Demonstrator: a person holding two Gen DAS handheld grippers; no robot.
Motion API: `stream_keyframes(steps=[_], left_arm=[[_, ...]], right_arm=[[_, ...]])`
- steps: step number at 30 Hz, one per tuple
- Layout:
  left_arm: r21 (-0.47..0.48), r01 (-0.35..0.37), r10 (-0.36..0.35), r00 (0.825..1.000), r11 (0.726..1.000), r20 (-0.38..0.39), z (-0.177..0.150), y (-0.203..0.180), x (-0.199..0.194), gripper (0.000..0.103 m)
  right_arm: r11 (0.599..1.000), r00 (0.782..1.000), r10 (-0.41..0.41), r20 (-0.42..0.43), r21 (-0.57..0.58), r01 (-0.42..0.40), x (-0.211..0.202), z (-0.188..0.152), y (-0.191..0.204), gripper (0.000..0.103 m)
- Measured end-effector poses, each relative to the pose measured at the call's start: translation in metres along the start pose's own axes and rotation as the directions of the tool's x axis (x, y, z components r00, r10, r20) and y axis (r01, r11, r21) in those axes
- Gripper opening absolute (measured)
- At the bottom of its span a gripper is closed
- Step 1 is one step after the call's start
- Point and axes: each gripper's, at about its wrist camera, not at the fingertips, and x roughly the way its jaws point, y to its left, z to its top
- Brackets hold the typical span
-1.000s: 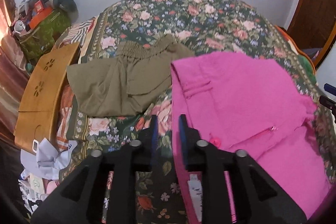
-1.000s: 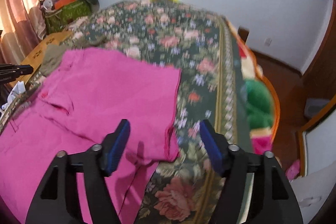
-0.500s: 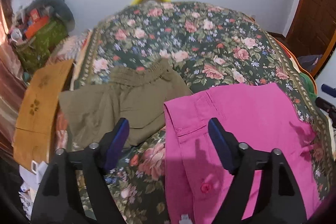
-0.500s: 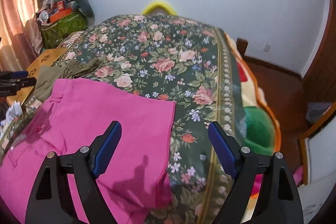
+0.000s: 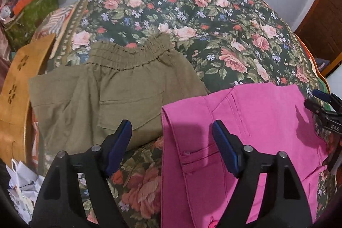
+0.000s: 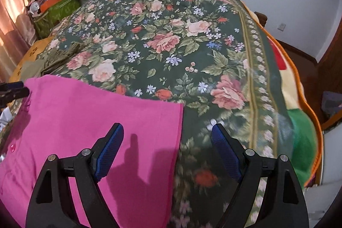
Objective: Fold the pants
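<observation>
Left wrist: your left gripper [image 5: 171, 142] hangs empty, jaws spread; a second ago they were pressed together at the pink pants [image 5: 245, 121]. Right gripper [image 6: 166, 146] also spread, over the pink edge. Both have let go, so the fold looks laid down; pink pants lie flat on the bed [image 5: 213, 25], near side. Count: two pants, pink and, beyond to the left, olive pants [image 5: 111, 91], folded. Two grippers. One wooden board [image 5: 19, 82] at bedside.
</observation>
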Motion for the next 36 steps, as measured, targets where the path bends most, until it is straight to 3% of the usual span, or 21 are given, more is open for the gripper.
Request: stream_keyframes(steps=[2, 6, 10, 15, 20, 29, 36], left_arm=[[-0.004, 0.01, -0.01, 1.0, 1.0, -0.002, 0.001, 0.001, 0.005, 0.078], [0.002, 0.045, -0.045, 0.999, 0.999, -0.005, 0.001, -0.001, 0.011, 0.066], [0.011, 0.091, -0.091, 0.996, 0.996, -0.014, 0.003, -0.005, 0.013, 0.045], [0.026, 0.079, -0.079, 0.997, 0.997, -0.005, 0.001, -0.015, 0.012, 0.032], [0.041, 0.058, -0.059, 0.998, 0.997, 0.023, 0.0, -0.02, 0.0, 0.018], [0.076, 0.042, -0.052, 0.991, 0.996, 0.126, 0.012, -0.023, -0.054, 0.015], [0.096, 0.019, -0.042, 0.97, 0.995, 0.239, 0.02, -0.029, -0.114, 0.014]], right_arm=[[1.0, 1.0, 0.006, -0.025, -0.012, -0.007, 0.011, 0.004, 0.001, 0.081], [0.999, 0.998, -0.005, -0.055, -0.034, 0.003, 0.027, 0.009, 0.001, 0.075], [0.999, 0.996, 0.009, -0.089, -0.044, -0.013, 0.037, 0.011, 0.003, 0.047], [0.996, 0.994, 0.029, -0.109, -0.085, -0.038, 0.042, 0.01, 0.018, 0.007], [0.998, 0.996, 0.022, -0.085, -0.063, -0.028, 0.036, 0.008, 0.017, 0.004], [0.999, 0.996, 0.037, 0.078, 0.009, -0.038, -0.027, 0.035, 0.007, 0.003], [0.999, 0.972, 0.032, 0.232, 0.002, -0.034, -0.096, 0.062, 0.019, 0.003]])
